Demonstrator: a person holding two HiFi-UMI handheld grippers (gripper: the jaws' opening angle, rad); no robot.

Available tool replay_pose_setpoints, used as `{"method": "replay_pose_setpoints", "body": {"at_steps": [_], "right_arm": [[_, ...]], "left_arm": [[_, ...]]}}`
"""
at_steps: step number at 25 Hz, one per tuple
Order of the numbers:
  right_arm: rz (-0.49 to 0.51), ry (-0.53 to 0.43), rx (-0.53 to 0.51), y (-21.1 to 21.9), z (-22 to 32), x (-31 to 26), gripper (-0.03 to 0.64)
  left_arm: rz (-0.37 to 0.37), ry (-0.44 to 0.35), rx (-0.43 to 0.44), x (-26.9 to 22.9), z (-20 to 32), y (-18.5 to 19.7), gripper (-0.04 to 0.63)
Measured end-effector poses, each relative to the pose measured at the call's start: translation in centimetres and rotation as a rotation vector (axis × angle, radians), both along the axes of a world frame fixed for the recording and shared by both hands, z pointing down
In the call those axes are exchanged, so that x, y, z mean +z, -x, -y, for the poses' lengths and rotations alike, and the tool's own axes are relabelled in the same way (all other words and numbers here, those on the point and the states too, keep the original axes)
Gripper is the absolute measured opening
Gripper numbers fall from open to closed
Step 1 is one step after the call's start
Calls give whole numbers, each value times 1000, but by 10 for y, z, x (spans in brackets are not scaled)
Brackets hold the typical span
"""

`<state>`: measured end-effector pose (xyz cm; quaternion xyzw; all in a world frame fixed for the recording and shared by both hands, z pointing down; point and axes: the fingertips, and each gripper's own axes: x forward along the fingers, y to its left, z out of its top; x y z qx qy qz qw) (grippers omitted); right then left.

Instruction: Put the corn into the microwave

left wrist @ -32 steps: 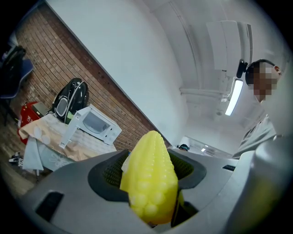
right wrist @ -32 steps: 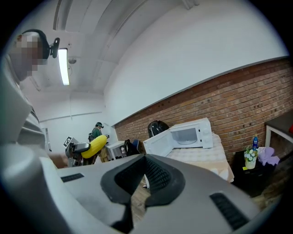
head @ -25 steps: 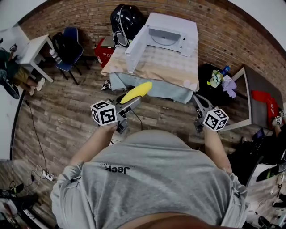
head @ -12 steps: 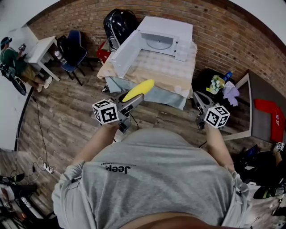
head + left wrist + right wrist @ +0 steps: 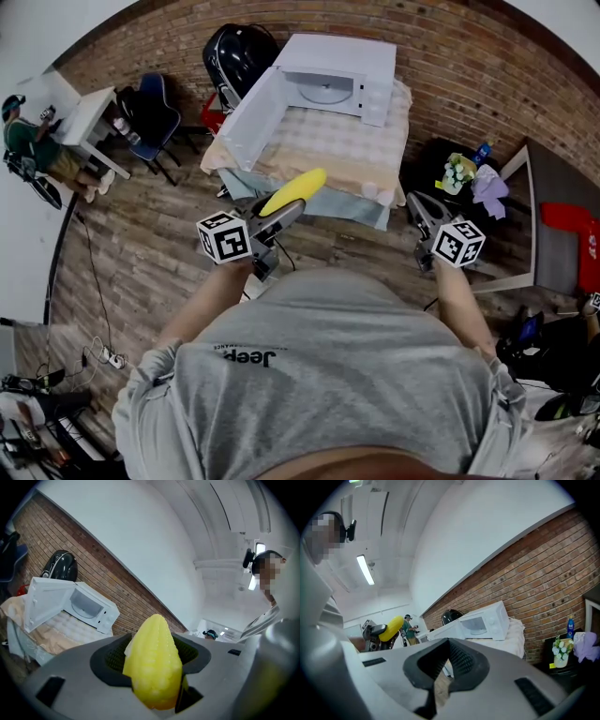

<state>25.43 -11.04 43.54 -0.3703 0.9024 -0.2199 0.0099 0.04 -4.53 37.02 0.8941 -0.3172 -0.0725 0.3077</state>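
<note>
I count one microwave [image 5: 342,70], one corn [image 5: 294,190] out in front of it, and two grippers: the left gripper [image 5: 281,214] and the right gripper [image 5: 419,206]. Left of the microwave I make out one blue chair [image 5: 150,112] and one white side table [image 5: 89,117]; right of it, one bunch of flowers [image 5: 457,171].

The corn [image 5: 293,191] is bright yellow. The microwave [image 5: 342,70] is white. The worktop [image 5: 323,141] wears a cream-and-beige checked cloth over a pale blue skirt. The far wall [image 5: 469,66] is red-brown brick, the floor [image 5: 141,253] grey-brown planks, the shirt [image 5: 328,375] grey.
</note>
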Motion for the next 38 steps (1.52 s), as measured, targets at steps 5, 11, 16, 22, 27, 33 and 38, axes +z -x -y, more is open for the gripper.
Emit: {"method": "replay_pose_setpoints", "body": {"at_steps": [5,11,16,22,27,33,38], "right_arm": [[-19,11,12,18,26,10,17],[-77,-18,42,71,70,2,17],[-113,-23,62,134,108,-11,17],[-139,-17,40,212,155,-21,17],[-183,21,15,257,181,-13,17],[-236,38,-39,284,206,-11,17],[-239,23,-100,271,219,-9,17]], "left_arm": [[-17,14,15,16,26,18,258],[-45,-21,66,29,82,67,258],[-55,-29,123,29,131,121,258],[-51,-31,163,28,176,180,258],[-50,-21,188,43,197,213,258],[-83,-2,202,56,218,219,258],[-91,12,160,67,231,200,258]]}}
